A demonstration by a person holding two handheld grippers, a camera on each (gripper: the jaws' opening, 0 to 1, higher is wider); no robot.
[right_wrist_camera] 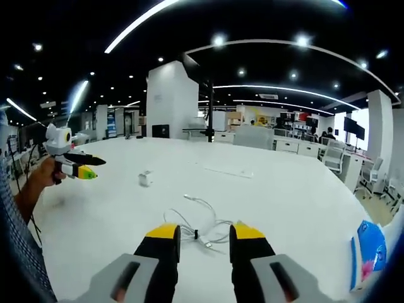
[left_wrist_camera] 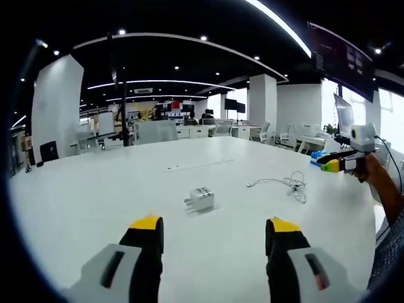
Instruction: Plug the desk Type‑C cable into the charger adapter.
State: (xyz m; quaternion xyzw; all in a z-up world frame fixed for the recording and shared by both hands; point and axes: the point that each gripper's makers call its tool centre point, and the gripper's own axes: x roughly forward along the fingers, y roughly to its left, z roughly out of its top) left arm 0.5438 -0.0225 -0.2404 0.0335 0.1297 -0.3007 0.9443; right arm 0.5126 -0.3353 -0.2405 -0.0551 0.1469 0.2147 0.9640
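A white charger adapter (left_wrist_camera: 201, 199) lies on the white desk (left_wrist_camera: 95, 196), ahead of my left gripper (left_wrist_camera: 214, 225), whose yellow-tipped jaws stand open with nothing between them. To its right lies the coiled white Type-C cable (left_wrist_camera: 289, 185). My right gripper (left_wrist_camera: 331, 163) comes in at the far right of the left gripper view, held in a hand above the desk edge. In the right gripper view the cable (right_wrist_camera: 201, 225) lies just ahead of my right gripper (right_wrist_camera: 205, 233), open and empty. The adapter (right_wrist_camera: 146, 178) sits farther off to the left, and my left gripper (right_wrist_camera: 81, 167) hovers at the left.
A blue packet (right_wrist_camera: 367, 247) lies near the desk's right edge (right_wrist_camera: 353, 208) in the right gripper view. A thin flat strip (right_wrist_camera: 226, 170) rests farther back on the desk. Office desks, chairs (left_wrist_camera: 268, 132) and pillars stand behind.
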